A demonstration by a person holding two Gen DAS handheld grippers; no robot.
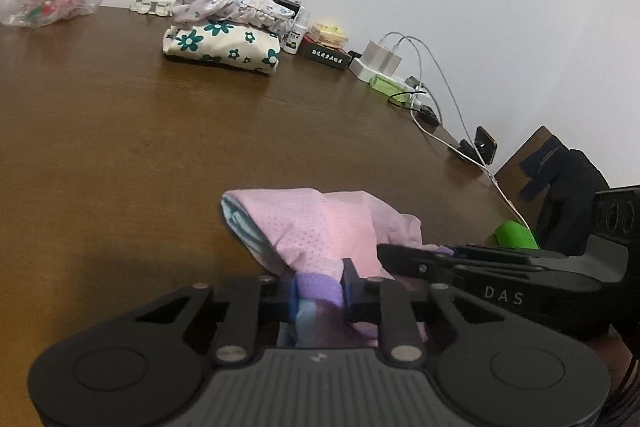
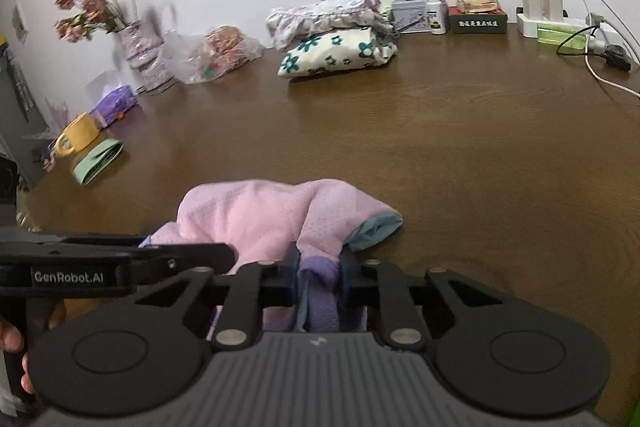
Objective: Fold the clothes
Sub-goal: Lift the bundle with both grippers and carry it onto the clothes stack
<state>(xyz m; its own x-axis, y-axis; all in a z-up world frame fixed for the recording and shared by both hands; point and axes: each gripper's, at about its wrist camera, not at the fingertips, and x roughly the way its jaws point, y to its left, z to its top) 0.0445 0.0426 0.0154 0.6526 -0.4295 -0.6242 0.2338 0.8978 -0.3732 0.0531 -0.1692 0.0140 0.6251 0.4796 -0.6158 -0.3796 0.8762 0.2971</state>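
Left wrist: fingers hide pink garment's purple band.

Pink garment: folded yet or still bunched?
Bunched, not flat: the pink garment humps on the table, purple edge pinched in both left tongs and right tongs.

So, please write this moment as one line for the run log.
left gripper: shut on pink garment | right gripper: shut on same garment | garment: bunched on table | folded stack: at back
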